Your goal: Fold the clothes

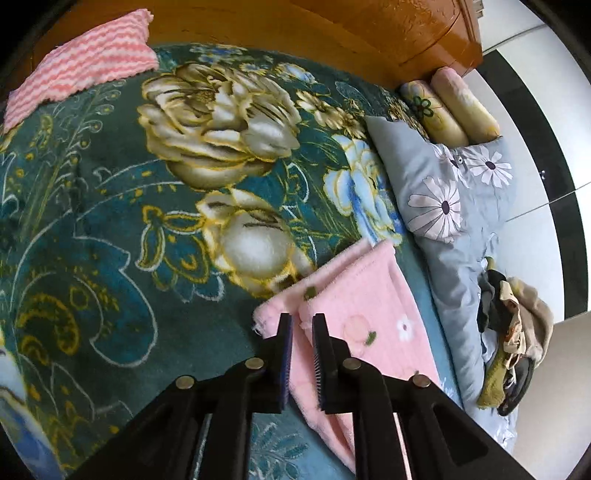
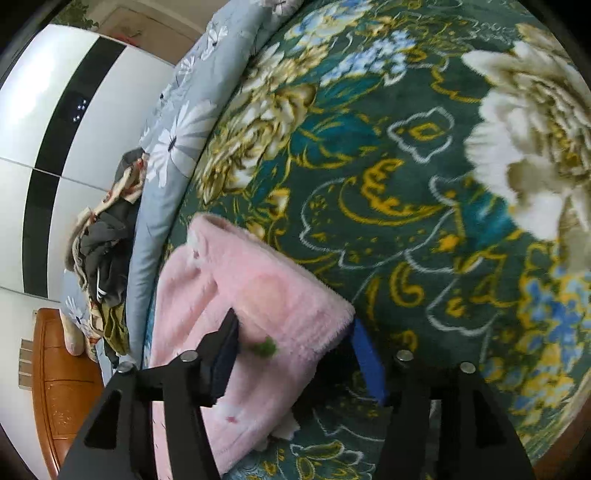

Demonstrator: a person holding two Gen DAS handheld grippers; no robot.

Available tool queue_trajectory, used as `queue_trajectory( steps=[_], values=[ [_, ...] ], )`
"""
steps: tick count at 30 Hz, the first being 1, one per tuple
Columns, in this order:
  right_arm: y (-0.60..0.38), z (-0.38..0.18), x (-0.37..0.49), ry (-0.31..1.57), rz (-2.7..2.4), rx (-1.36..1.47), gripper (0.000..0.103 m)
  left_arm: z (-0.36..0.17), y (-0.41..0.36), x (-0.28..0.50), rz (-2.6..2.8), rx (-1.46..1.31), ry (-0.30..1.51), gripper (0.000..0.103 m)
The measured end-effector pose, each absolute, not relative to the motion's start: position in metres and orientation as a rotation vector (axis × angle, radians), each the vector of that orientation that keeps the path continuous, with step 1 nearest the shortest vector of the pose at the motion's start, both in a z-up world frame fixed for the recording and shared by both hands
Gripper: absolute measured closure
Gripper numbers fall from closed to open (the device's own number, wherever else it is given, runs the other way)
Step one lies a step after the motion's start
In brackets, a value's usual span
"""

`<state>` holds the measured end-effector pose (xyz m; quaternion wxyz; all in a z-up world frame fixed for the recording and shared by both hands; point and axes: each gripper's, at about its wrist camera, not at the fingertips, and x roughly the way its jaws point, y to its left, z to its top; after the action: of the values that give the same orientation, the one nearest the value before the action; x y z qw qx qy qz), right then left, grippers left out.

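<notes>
A folded pink fleece garment (image 1: 362, 306) with small flower prints lies on the dark green floral blanket (image 1: 122, 206). My left gripper (image 1: 303, 321) hovers over its near corner, jaws narrowly apart, with pink fabric showing between them. In the right wrist view the same pink garment (image 2: 258, 291) lies between the wide-open jaws of my right gripper (image 2: 295, 328); the left finger (image 2: 227, 343) rests on top of the fleece and the blue-padded right finger (image 2: 367, 354) sits beside its edge.
A pink-and-white striped cloth (image 1: 85, 62) lies at the far left by the wooden headboard (image 1: 369, 33). A grey daisy-print quilt (image 1: 450, 206), rolled pillows (image 1: 450, 107) and a heap of dark and tan clothes (image 1: 513, 332) lie along the bed edge. A white wardrobe (image 2: 74, 110) stands beyond.
</notes>
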<state>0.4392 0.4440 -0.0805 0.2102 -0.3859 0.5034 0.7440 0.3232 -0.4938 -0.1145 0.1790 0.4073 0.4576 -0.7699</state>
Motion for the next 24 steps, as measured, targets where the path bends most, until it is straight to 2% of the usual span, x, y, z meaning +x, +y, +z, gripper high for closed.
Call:
queue_trajectory(
  steps=[1,6,11,16,18,19,20,24],
  values=[
    [0.446,-0.078,0.445,1.401,2.052,-1.038,0.041,-0.118,-0.492,0.320,-2.178,1.169,1.305,0.079],
    [0.439,-0.060,0.448,1.441,2.076,-0.962,0.041,-0.137,-0.483,0.307,-2.164,1.226,1.338,0.063],
    [0.401,-0.030,0.427,1.484,2.239,-0.952,0.041,-0.152,-0.486,0.300,-2.113,1.172,1.389,0.065],
    [0.356,-0.016,0.392,1.527,2.366,-1.013,0.041,-0.146,-0.483,0.287,-2.148,1.150,1.360,0.065],
    [0.339,-0.015,0.377,1.530,2.404,-1.062,0.041,-0.150,-0.480,0.281,-2.133,1.180,1.353,0.070],
    [0.330,-0.014,0.369,1.530,2.423,-1.087,0.041,-0.151,-0.479,0.279,-2.130,1.188,1.344,0.084],
    [0.323,-0.013,0.362,1.521,2.436,-1.113,0.041,-0.151,-0.477,0.277,-2.137,1.195,1.320,0.093],
    [0.300,-0.014,0.345,1.461,2.461,-1.212,0.041,-0.127,-0.479,0.277,-2.250,1.116,1.343,0.096]
  ],
)
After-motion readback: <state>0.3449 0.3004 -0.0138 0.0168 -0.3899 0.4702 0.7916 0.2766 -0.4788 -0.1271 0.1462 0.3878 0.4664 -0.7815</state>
